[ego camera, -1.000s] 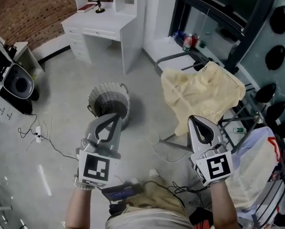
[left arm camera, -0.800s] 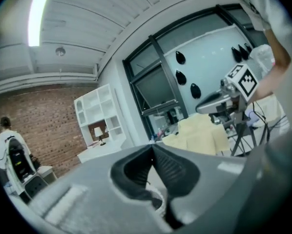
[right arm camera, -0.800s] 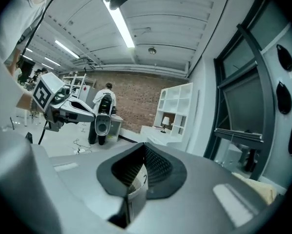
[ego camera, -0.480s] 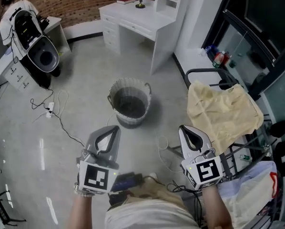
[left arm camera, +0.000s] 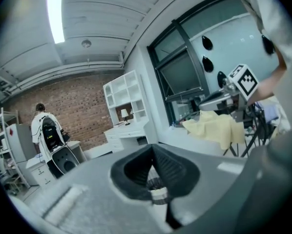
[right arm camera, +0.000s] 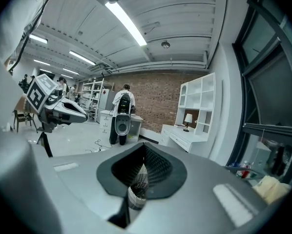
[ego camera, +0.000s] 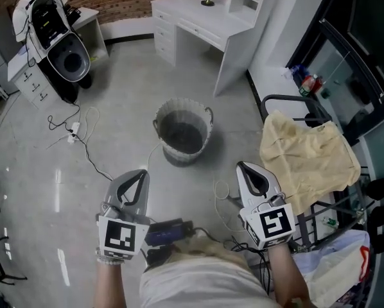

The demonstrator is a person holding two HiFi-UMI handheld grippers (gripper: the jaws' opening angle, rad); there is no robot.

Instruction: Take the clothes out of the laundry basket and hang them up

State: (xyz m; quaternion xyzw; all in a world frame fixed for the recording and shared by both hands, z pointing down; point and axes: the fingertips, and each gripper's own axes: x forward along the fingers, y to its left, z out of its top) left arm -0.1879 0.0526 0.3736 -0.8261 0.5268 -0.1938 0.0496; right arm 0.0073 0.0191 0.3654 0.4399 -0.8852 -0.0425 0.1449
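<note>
A grey woven laundry basket (ego camera: 183, 131) stands on the concrete floor ahead of me, and no clothes show inside it. A pale yellow garment (ego camera: 307, 160) hangs draped over a black drying rack (ego camera: 279, 99) to the right. My left gripper (ego camera: 142, 171) is shut on nothing, low and to the near left of the basket. My right gripper (ego camera: 241, 165) is also shut and empty, between the basket and the rack. In the left gripper view the basket (left arm camera: 156, 185) shows through the jaw window, with the yellow garment (left arm camera: 215, 126) beyond. The right gripper view also shows the basket (right arm camera: 138, 181).
A white desk (ego camera: 208, 19) with a lamp stands at the back. A black and white machine (ego camera: 58, 42) sits at the far left. Cables (ego camera: 76, 134) trail over the floor. A white plastic bag (ego camera: 336, 269) lies under the rack, and bottles (ego camera: 307, 82) stand on the window ledge.
The view has swung left, so the basket now sits centred ahead of me and the yellow garment lies further right. Both grippers stay shut and empty, held a little lower in the picture.
</note>
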